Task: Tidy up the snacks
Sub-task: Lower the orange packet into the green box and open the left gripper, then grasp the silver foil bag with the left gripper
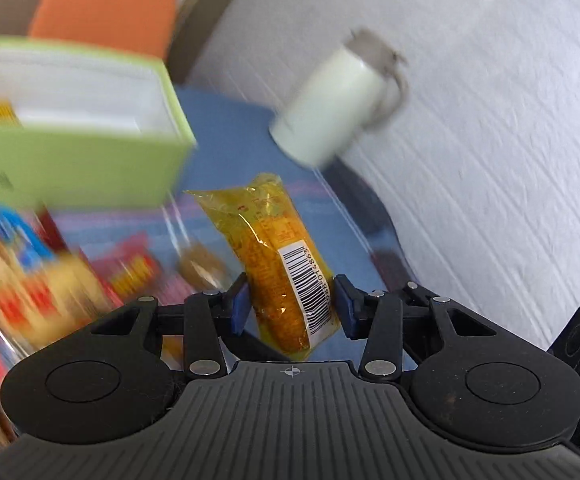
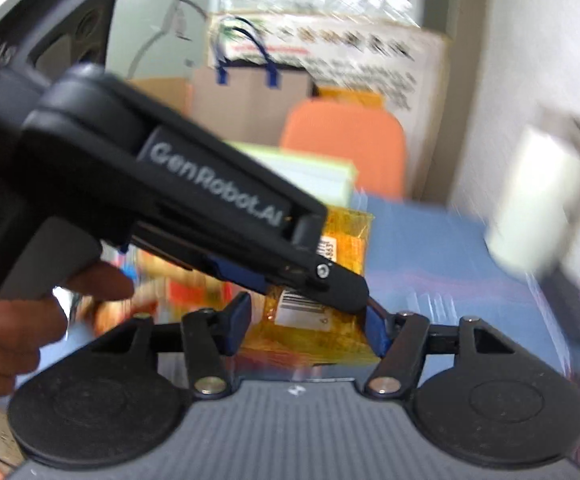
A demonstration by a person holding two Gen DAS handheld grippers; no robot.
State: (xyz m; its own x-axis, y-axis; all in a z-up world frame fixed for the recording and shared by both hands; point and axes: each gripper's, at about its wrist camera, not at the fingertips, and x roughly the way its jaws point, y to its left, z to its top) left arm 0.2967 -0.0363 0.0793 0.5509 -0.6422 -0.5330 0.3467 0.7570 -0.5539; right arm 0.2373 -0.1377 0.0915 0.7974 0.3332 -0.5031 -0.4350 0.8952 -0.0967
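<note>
A yellow snack packet with a barcode label (image 1: pixel 278 256) stands between the blue pads of my left gripper (image 1: pixel 291 306), which is shut on it above the blue table (image 1: pixel 226 140). In the right wrist view the same packet (image 2: pixel 321 332) sits between my right gripper's (image 2: pixel 307 326) fingers, which look closed on its lower part. The left gripper's black body (image 2: pixel 170 184) crosses that view from the upper left, its finger lying over the packet. A green box (image 1: pixel 78 128) with white inside is at left. Blurred snack packs (image 1: pixel 50 280) lie at lower left.
A pale cup with a grey lid (image 1: pixel 341 100) stands at the table's far right by the white wall (image 1: pixel 489 120). An orange chair back (image 1: pixel 106 4) and cardboard boxes (image 2: pixel 250 96) are behind the table. A hand (image 2: pixel 30 312) holds the left gripper.
</note>
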